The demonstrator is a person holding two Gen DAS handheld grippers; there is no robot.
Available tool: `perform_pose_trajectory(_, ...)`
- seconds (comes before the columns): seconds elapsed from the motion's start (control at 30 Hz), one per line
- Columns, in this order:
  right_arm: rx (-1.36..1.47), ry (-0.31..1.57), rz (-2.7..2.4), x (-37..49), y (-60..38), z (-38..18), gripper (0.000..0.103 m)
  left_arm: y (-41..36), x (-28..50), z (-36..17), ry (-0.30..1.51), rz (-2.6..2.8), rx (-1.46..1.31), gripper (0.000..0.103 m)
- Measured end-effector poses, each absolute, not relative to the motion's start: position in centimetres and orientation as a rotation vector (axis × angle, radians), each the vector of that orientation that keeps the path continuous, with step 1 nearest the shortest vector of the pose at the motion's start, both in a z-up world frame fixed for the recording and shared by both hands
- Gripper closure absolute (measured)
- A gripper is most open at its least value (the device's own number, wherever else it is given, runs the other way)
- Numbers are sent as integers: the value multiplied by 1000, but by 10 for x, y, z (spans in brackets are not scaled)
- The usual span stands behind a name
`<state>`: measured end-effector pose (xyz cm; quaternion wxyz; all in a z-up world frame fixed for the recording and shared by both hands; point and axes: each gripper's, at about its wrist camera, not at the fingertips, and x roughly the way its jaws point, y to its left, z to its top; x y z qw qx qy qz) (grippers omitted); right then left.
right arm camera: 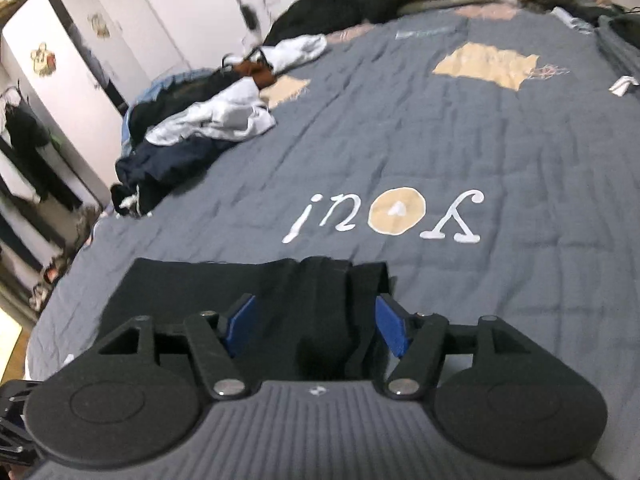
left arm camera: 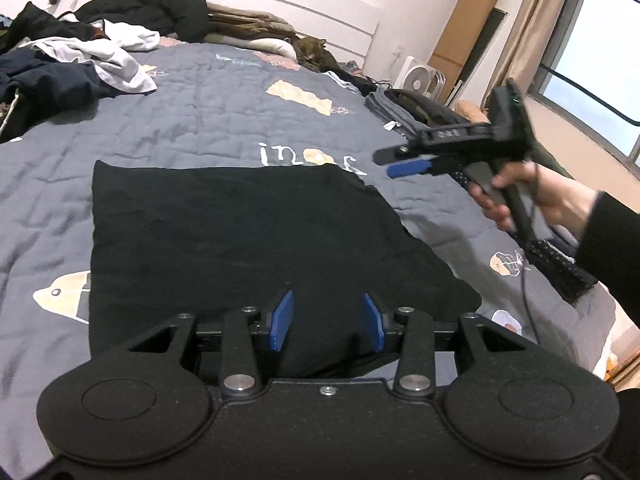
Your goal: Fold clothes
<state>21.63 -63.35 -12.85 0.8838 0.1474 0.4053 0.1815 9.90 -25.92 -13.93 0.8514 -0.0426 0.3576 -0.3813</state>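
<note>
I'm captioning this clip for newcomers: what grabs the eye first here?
A black garment lies flat on the grey quilt, right ahead of the open left gripper. The right gripper hangs at its far right corner, empty. A clothes pile sits far left.

White appliqué letters "you!", seen upside down, on the grey quilt [right arm camera: 480, 128]

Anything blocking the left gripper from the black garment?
Nothing visible. The left gripper, jaws open, hovers directly over the near edge of the black garment lying flat on the quilt; the right gripper is off to the side.
</note>
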Motion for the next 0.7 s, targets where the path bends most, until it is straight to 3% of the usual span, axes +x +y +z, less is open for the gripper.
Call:
perform_pose_trajectory(0.5,347,892,413,261,-632,-151,38,-263,98,-140,747,-799,-84,60)
perform_pose_trajectory(0.63,357,901,402,262,-631,-152,43,-264,99,-140,747,-799,-83,60)
perform_pose_trajectory(0.7,360,895,398,261,-631,-151,55,-264,98,-139,745,-798,-83,60)
